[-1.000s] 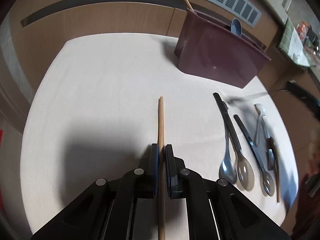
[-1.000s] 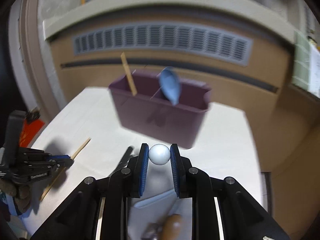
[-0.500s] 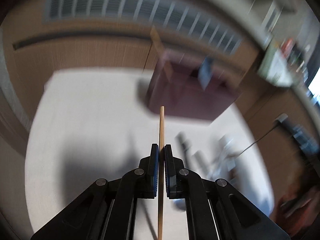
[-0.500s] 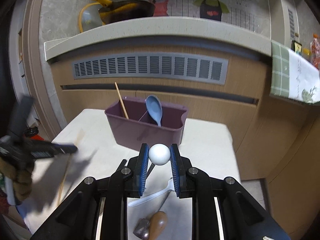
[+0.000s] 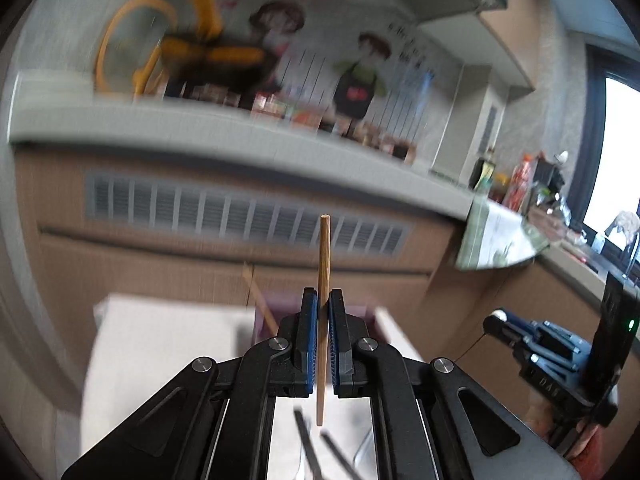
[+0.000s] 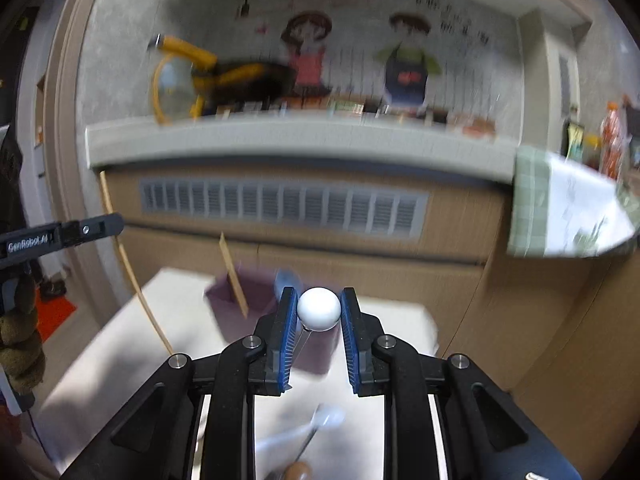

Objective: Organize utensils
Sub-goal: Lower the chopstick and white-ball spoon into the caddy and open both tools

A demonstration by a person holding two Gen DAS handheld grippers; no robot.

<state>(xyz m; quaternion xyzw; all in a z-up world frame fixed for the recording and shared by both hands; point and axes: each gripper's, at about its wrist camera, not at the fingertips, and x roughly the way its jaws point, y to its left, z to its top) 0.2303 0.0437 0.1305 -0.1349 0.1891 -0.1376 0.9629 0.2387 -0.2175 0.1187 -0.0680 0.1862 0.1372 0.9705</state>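
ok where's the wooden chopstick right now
In the left wrist view the wooden chopstick is clamped upright in the left gripper, raised off the table, its tip before the vent grille.

Dim indoor light, motion blur, fisheye-warped edges.

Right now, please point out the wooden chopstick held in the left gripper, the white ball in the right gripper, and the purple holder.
wooden chopstick [image 5: 323, 256]: left wrist view, upper shaft above the pads.
white ball [image 6: 319, 309]: right wrist view, ball's centre.
purple holder [image 6: 260, 292]: right wrist view, blurred front wall.
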